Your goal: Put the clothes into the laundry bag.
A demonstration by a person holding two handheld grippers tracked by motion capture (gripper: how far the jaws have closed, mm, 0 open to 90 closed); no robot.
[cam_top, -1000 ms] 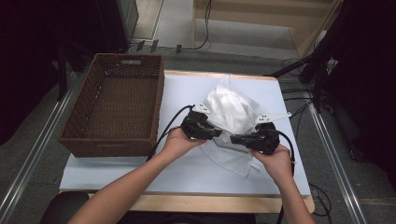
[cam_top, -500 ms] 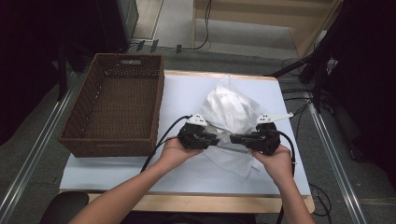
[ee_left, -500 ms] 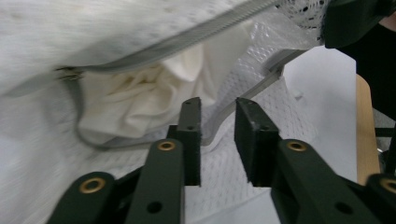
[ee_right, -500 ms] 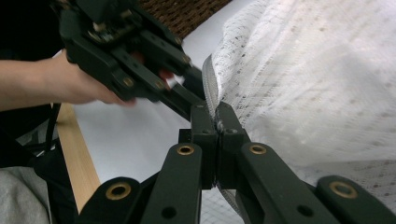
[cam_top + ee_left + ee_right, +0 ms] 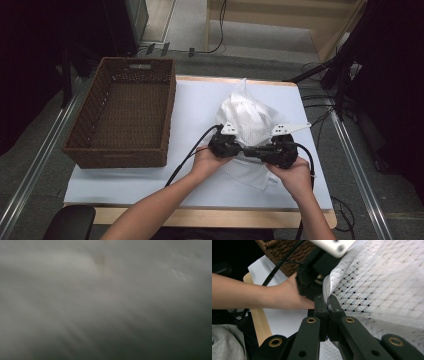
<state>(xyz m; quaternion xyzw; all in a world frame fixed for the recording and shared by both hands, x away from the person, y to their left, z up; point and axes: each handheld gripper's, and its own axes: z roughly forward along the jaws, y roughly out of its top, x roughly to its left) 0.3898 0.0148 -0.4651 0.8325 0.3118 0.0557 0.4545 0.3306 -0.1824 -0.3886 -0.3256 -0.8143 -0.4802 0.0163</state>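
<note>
A white mesh cloth (image 5: 247, 117) lies bunched on the white table (image 5: 195, 105), its peak pointing away from me. My right gripper (image 5: 260, 151) is shut on the cloth's hem, and in the right gripper view its jaws (image 5: 328, 306) pinch that edge. My left gripper (image 5: 247, 149) faces it from the left, tip to tip. Its jaws have just been closing, and the hem runs up into its front (image 5: 322, 280). In the left gripper view the cloth (image 5: 100, 302) is a pale blur right against the lens and hides the jaws.
A brown wicker basket (image 5: 170, 115) stands on the left of the table with nothing inside. Black cables trail from both grippers toward the table's front edge. Bare white table lies between the basket and the cloth and in front of my hands.
My left gripper has moved right and toward the front edge, closing up to the right gripper. The right gripper has stayed put on the cloth.
</note>
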